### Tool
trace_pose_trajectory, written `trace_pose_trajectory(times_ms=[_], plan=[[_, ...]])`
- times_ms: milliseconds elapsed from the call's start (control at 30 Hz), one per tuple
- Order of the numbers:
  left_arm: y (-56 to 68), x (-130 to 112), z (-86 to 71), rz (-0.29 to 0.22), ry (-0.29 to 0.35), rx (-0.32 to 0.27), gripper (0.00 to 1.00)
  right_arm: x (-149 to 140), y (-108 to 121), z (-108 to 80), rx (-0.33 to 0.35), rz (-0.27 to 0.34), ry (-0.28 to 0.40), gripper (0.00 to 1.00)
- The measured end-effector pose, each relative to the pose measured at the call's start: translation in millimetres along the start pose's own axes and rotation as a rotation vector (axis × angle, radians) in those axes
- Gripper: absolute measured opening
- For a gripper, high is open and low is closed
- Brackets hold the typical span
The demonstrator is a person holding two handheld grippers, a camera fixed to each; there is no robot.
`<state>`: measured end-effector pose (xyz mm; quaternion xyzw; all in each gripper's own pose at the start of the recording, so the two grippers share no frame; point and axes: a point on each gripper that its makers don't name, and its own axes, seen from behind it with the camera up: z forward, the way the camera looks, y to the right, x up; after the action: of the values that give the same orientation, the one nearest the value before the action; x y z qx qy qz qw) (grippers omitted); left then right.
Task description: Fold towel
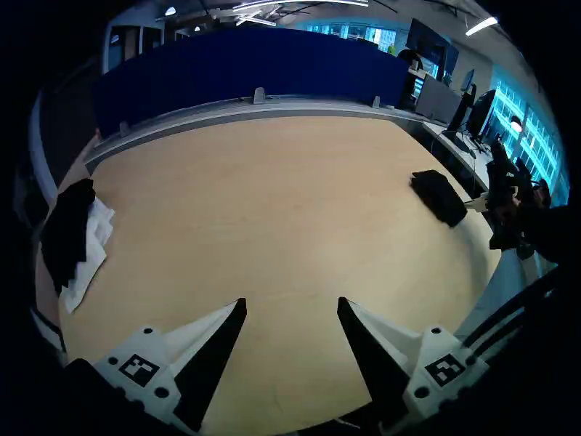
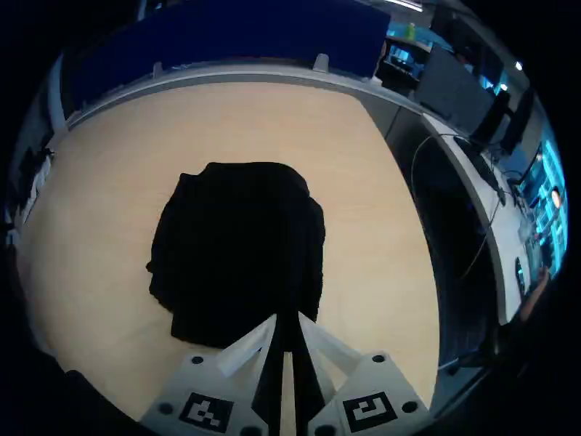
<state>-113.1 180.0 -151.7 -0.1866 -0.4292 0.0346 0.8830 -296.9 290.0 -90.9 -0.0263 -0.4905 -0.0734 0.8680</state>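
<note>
Far left, left gripper view: cloth pile [image 1: 76,240] parked aside, prob. spares. Centre: my left gripper [image 1: 290,320], fingers apart, idle over table [image 1: 290,203]. Right: black towel [image 1: 439,196]; right gripper [image 2: 288,320], fingers together at its near edge, prob. for folding. Nip unclear.

Black towel [image 2: 236,247], bunched into a rumpled block, flat on pale wooden table [image 2: 109,182]. Right gripper [image 2: 287,320] at towel's near edge, fingers drawn together; grip on cloth not discernible. Blue partition [image 2: 218,33] along far table edge, monitors [image 2: 454,91] beyond right corner.
</note>
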Motion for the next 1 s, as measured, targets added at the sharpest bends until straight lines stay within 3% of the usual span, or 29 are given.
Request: trace_pose_trajectory(times_ms=[300,633,767,900,1000], plan=[[0.3,-1,0.7,0.002,-0.001,0.002,0.93,-10,2,10.4,-0.024,0.001,-0.039,0.06],[-1.3,0,1.2,0.001,0.0,-0.001,0.93,-5,5,0.3,-0.042,-0.022,-0.015,0.15],[-0.7,2,1.2,0.001,0.002,-0.004,0.93,-4,8,-6.6,-0.056,-0.026,0.002,0.29],[0.1,3,1.3,0.002,0.003,-0.007,0.93,-2,10,-10.5,-0.066,-0.027,0.018,0.5],[0.9,4,1.9,0.003,0.004,-0.01,0.93,1,9,-12.7,-0.065,-0.026,0.032,0.73]])
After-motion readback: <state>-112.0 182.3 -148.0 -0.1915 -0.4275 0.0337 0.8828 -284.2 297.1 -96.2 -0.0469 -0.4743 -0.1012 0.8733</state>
